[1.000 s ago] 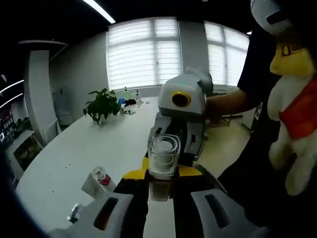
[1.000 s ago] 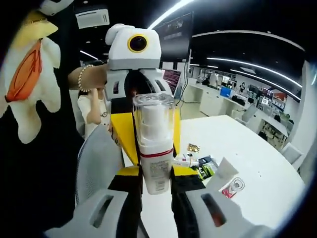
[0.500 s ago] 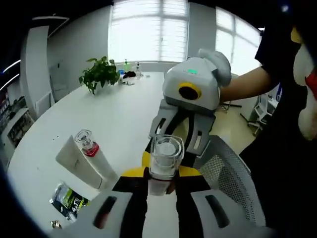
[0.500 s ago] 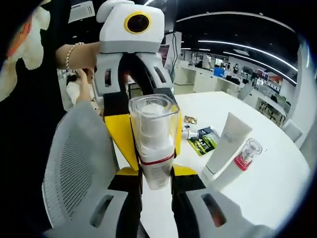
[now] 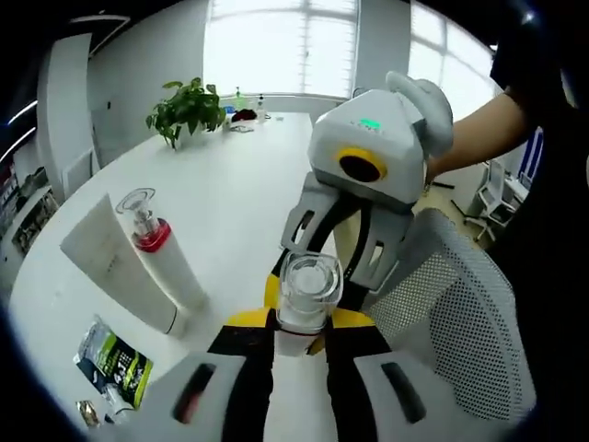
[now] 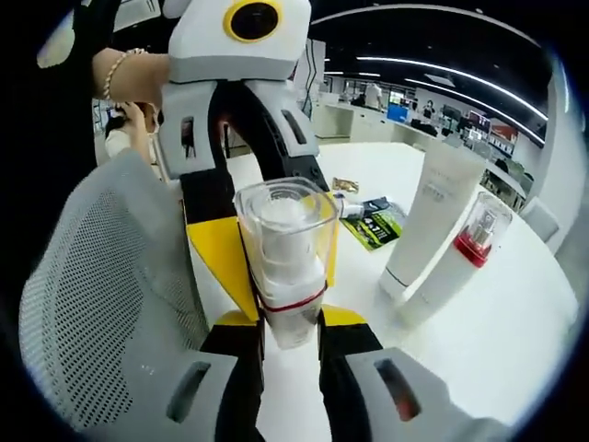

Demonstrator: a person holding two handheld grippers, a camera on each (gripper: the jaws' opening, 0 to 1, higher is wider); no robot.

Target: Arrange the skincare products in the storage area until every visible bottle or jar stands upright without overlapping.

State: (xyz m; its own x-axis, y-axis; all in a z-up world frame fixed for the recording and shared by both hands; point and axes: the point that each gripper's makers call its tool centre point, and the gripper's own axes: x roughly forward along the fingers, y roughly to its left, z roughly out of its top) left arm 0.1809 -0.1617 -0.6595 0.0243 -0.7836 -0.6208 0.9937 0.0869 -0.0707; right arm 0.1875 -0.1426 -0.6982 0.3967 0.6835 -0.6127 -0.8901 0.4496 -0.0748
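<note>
Both pairs of fingers are clamped on one clear-capped bottle (image 6: 283,262), held in the air between them: the right gripper (image 6: 290,345) grips its lower body from one side and the left gripper (image 5: 299,341) grips it from the opposite side, each facing the other. From the left gripper view the bottle (image 5: 308,293) is seen cap-first, so how far it leans is hard to judge. It hangs near the white table's (image 5: 230,193) edge, above the gap by a grey mesh chair (image 6: 83,304). On the table, well clear of the grippers, a white tube (image 6: 433,221) stands on its cap, touching a red-collared pump bottle (image 6: 456,267) that leans beside it. Flat green sachets (image 6: 377,221) lie behind them. Broad bare tabletop stretches away toward a potted plant (image 5: 184,106).
</note>
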